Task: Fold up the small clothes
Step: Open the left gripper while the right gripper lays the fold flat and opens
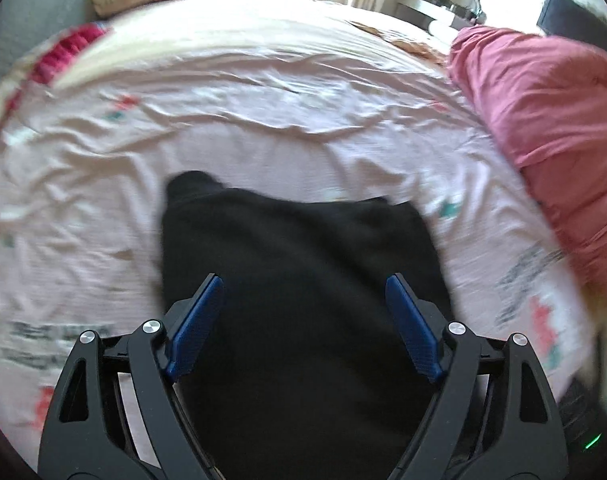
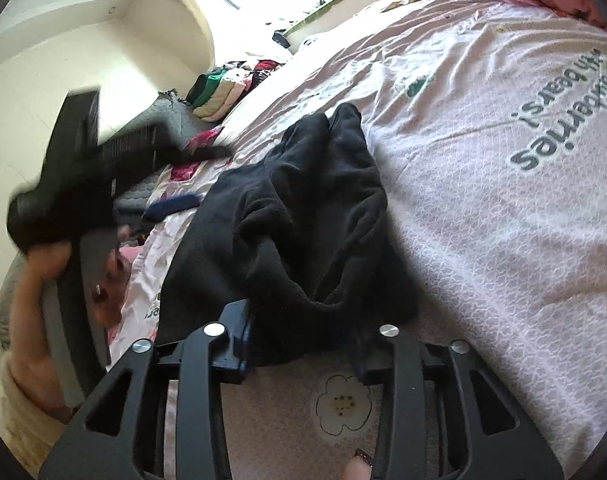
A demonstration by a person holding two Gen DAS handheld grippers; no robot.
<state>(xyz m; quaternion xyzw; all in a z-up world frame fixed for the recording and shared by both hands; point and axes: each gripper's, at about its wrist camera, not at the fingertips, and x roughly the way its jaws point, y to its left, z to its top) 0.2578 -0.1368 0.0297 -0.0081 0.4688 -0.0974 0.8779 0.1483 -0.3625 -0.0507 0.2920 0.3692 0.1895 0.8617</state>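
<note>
Black fleece garment half-folded on the bed, both grippers let go of it.

The black fleece garment [image 2: 303, 216] lies bunched near the bed's [image 2: 483, 200] near edge, one flap humped loosely over the rest. The right gripper [image 2: 303, 344] sits at its near hem, jaws parted, cloth between but not pinched; the left gripper [image 1: 303, 312] hangs over it, spread wide and empty. The raised fold could slump open, since nothing pins it. A regrasp might catch the printed sheet, or only one layer. The pink duvet [image 1: 543, 128] lies towards the far corner.
</note>
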